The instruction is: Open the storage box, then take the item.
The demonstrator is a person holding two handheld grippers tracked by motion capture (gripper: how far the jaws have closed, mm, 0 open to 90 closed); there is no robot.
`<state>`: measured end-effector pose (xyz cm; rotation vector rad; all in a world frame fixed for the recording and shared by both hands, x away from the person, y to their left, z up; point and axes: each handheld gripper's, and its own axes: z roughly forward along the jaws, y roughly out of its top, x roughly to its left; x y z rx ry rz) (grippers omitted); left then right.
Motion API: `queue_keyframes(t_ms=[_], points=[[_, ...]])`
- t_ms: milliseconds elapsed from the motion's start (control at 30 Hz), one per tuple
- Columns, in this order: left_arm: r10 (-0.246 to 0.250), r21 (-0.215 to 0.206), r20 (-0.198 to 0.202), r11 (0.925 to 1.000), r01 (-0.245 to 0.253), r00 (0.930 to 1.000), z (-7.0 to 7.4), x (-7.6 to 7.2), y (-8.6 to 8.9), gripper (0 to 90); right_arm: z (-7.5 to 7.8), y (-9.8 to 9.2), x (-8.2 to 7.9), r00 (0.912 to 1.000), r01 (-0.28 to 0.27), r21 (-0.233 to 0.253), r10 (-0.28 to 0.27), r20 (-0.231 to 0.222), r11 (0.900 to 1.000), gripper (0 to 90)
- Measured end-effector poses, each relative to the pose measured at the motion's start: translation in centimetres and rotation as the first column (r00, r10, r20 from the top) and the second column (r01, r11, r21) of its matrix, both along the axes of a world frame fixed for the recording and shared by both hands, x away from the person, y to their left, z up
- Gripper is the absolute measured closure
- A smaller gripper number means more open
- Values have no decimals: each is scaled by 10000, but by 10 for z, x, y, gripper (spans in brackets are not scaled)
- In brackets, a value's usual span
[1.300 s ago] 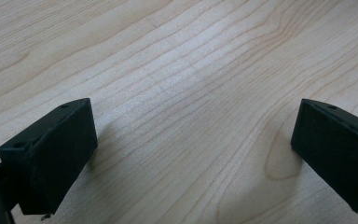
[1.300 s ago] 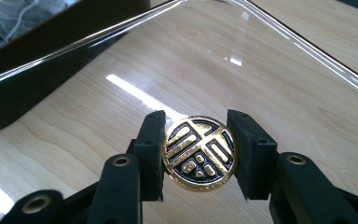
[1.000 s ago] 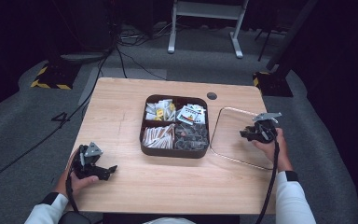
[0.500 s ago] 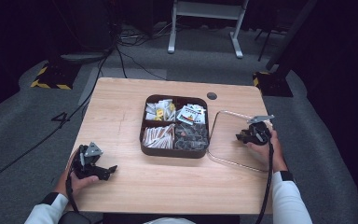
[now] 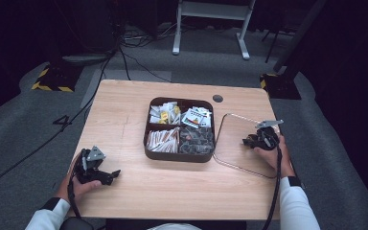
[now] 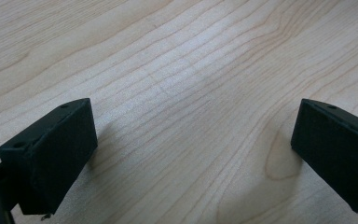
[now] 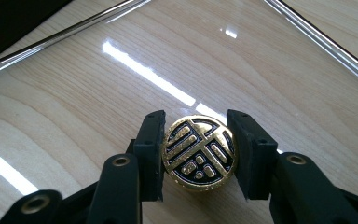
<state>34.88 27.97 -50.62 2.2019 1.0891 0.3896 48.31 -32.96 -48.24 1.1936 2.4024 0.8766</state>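
Clamped in the right gripper [image 7: 196, 154]: a round black knob [image 7: 199, 153] with a gold pattern on its face, pinched from both sides by the two black jaws. Set on a clear glass lid [image 7: 121, 84], which lies flat on the table with wood grain showing through and bright streaks of light on its surface. Knob near the middle of that lid, well inside the shiny rim that runs past on either side.

From the high view, right gripper [image 5: 258, 140] held in the right hand [image 5: 272, 152], over the glass lid [image 5: 230, 158]. Lid touching or nearly touching the right side of the dark compartment tray [image 5: 148, 149]; hard to tell which. Tray split in four: white and yellow packets at the far left, black-and-white packets at the far right, pale brown sticks at the near left, dark wrapped pieces at the near right. Small dark round spot [image 5: 217, 98] in the tabletop just beyond the tray's far right corner.

Left gripper [image 5: 98, 173] well apart from the tray, toward its near left, low over the bare wooden table [image 5: 120, 110] close to the front edge, held in the left hand [image 5: 79, 184]. Seen along the left gripper [image 6: 193, 144]: jaws spread wide, nothing between them but plain wood.

Beyond the table's far edge, grey floor with cables and the legs of a white stand [image 5: 211, 19].
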Motion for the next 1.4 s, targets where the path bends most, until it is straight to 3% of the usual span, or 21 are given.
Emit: queue_keyframes(t_ms=[100,167,300,667,967,1200,1400], points=[[-5,2,-1,10000,5,10000,0,0,0,5,-1,-1,0,10000,74,189,-74,-13,9998,582],[-14,-20,-6,10000,14,10000,0,0,0,5,0,-4,-1,9997,225,433,-226,22,9988,507],[-18,-20,-7,10000,18,10000,0,0,0,4,4,-8,-3,9986,518,462,-523,86,9976,386],[-69,26,10,10000,69,10000,0,1,0,4,13,-15,-11,9936,934,834,-983,561,9921,305],[-86,-7,0,10000,86,10000,0,1,0,4,31,-7,-21,9900,502,1123,-643,1256,9924,310],[-96,-5,6,10000,96,10000,0,1,0,4,38,11,-26,9897,-139,1178,-32,1431,9929,314],[-124,11,4,9999,124,9999,0,2,0,4,50,32,-26,9834,-647,1097,448,1757,9919,314]])
